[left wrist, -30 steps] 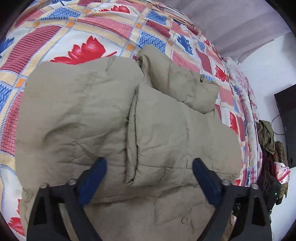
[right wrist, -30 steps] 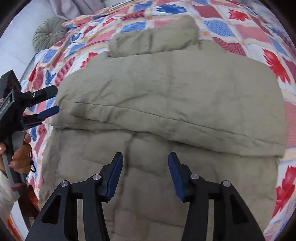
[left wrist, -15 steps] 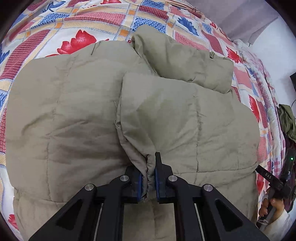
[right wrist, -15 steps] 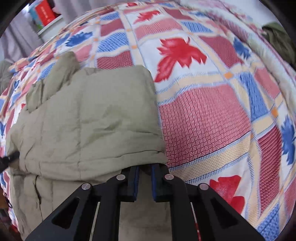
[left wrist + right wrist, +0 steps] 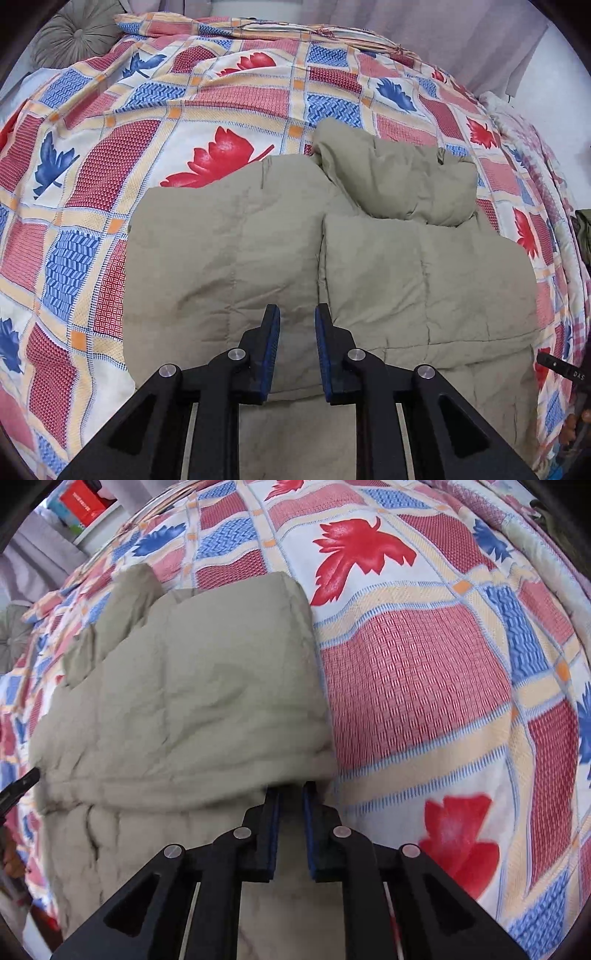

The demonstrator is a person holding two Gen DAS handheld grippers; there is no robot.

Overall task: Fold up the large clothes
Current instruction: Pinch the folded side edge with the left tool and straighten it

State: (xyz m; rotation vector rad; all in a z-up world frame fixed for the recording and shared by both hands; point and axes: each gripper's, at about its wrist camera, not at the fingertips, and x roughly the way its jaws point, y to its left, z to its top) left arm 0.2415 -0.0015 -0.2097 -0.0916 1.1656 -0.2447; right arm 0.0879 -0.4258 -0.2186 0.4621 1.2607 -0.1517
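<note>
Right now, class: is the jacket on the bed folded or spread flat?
Partly folded. The jacket has a sleeve doubled over its body, with the hood bunched at the top, on the bedspread.

Left tool (image 5: 296, 314) jaws slightly parted, gripping nothing; right tool (image 5: 290, 788) jaws narrowly parted, tips blurred

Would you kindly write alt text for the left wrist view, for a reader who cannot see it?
A padded khaki jacket lies folded on a bed covered in a red, blue and cream leaf-patterned quilt. The left tool hovers over the jacket's near edge, slightly open and holding nothing.
</note>
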